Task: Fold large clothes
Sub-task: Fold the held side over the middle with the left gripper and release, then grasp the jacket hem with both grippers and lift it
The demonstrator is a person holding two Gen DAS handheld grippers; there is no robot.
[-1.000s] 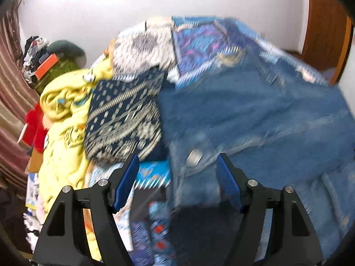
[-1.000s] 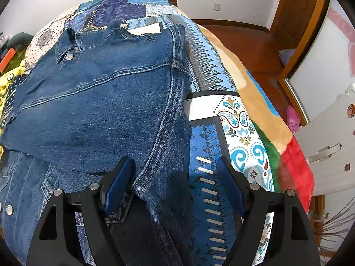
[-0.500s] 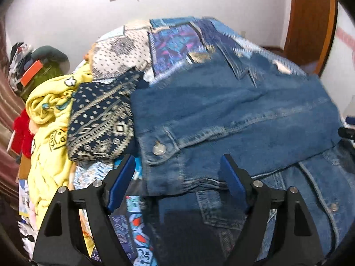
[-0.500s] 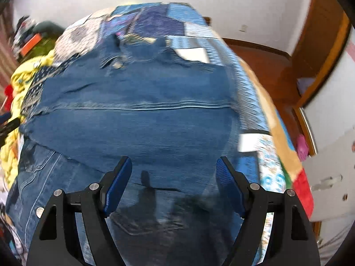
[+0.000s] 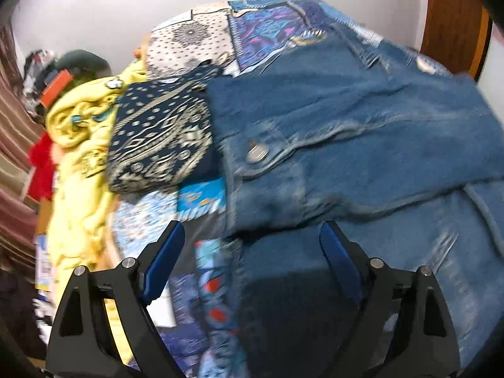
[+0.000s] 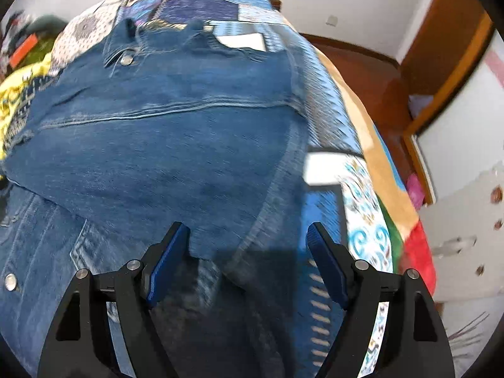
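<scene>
A blue denim jacket lies spread on the patterned bedspread, one sleeve folded across its body, cuff button showing. My left gripper hovers over the jacket's left edge below the cuff; its jaws are opening and the pads grip nothing. My right gripper hangs open above the jacket's right edge, where the folded sleeve meets the side seam, and holds no cloth. Both pictures are blurred by motion.
Left of the jacket lie a folded navy patterned garment and a heap of yellow clothing. More clutter sits by the far wall. To the right the bed ends at a wooden floor and white furniture.
The left gripper's jaws have spread wider and it has shifted a little left along the jacket's edge. The right view swung left over the jacket, then back toward its right edge.
</scene>
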